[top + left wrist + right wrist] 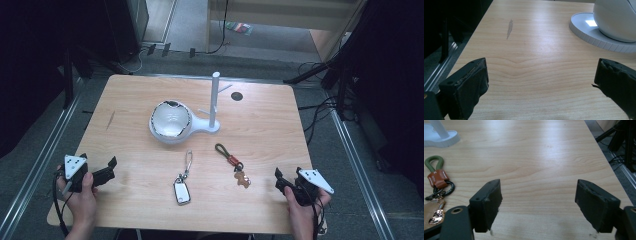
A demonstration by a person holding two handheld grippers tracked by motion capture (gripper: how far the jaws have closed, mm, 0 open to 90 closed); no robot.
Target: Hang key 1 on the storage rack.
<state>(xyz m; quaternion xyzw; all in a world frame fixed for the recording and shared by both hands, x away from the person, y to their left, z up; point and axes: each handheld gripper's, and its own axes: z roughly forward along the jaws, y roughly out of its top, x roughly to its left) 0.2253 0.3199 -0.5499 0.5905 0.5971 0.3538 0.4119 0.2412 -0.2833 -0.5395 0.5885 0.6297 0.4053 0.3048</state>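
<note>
The green-looped keychain (233,165) is lying flat just ahead and left of the right gripper (282,183), its long axis slanting from loop at far left to charm at near right, while both that gripper and the left gripper (102,170) are gaping wide, holding nothing.

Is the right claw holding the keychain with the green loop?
No, the right claw is open over bare table, with the green-loop keychain lying off to its side.

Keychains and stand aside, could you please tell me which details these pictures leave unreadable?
- Bowl, left gripper view: top and right side cut off by the frame edge.
- Gingerbread charm, right gripper view: partly behind the gripper's fingers.
- White tag, high view: any markings too small to read.
</note>
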